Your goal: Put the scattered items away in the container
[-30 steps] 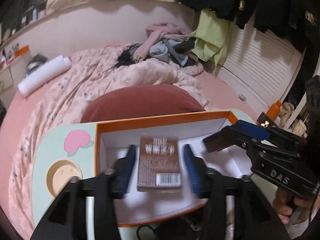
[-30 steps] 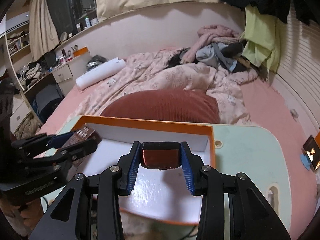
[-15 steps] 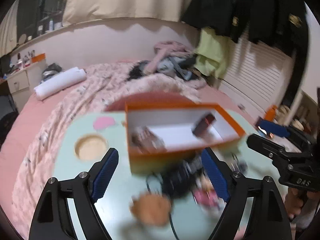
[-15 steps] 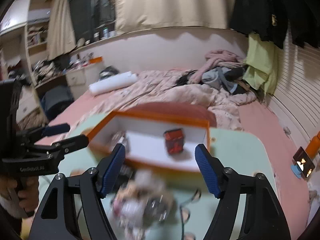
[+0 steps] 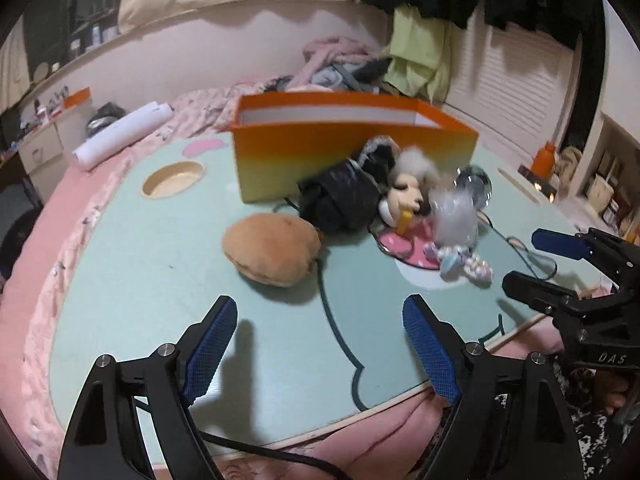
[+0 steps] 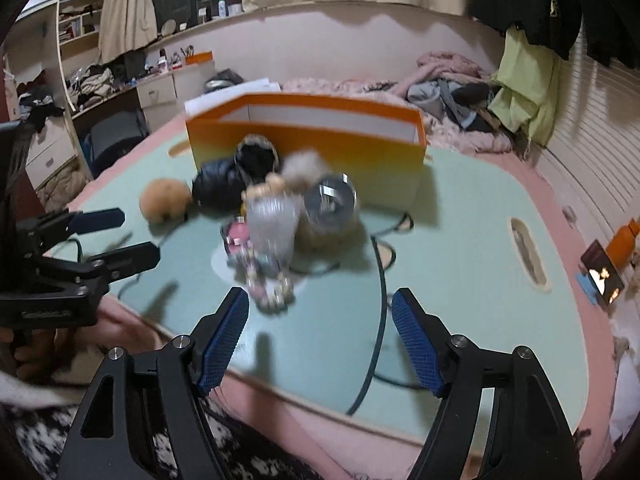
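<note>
1. Left tool: released, empty.
2. Right tool: released, empty.
3. Scattered items: brown plush, black pouch, doll, clear packet, clustered on tabletop before orange box.
4. Risk: cable underneath may snag, dragging neighbours.

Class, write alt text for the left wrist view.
The left gripper, jaws open and empty, hangs over a green table facing a plush bun, black pouch, doll and orange box. The right gripper shows at right.
</note>
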`<state>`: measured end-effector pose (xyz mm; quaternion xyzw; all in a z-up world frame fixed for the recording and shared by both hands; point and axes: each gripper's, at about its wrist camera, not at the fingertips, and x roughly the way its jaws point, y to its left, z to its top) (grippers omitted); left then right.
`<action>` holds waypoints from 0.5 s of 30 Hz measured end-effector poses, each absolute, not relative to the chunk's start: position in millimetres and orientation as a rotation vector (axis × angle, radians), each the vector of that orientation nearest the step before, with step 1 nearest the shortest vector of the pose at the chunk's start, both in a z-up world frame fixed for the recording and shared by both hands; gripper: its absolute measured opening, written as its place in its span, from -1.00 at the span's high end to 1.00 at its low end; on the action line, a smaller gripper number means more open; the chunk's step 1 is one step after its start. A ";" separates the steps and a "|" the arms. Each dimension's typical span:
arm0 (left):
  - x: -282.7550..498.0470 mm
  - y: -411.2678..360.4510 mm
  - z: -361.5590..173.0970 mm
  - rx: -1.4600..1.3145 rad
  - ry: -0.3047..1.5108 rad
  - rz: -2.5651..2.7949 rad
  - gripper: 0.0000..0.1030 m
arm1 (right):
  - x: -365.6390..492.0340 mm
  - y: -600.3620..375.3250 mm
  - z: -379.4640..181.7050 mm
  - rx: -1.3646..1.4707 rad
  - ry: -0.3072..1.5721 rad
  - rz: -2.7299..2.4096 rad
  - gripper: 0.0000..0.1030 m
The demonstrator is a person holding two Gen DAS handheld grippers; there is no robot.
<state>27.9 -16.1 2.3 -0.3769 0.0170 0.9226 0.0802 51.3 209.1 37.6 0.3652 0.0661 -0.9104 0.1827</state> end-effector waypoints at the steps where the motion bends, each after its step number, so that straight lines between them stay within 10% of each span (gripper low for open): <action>1: 27.1 -15.5 0.6 -1.136 0.059 2.760 -0.65 | 49.7 208.2 32.6 1.058 0.193 -2.556 -0.44; 5: 23.6 -15.1 -4.6 -1.185 0.111 2.793 -1.00 | 42.6 207.2 22.5 1.104 0.195 -2.517 -1.00; 15: 28.4 -13.9 -3.1 -1.153 0.126 2.797 -1.00 | 43.3 210.5 21.3 1.064 0.195 -2.524 -0.99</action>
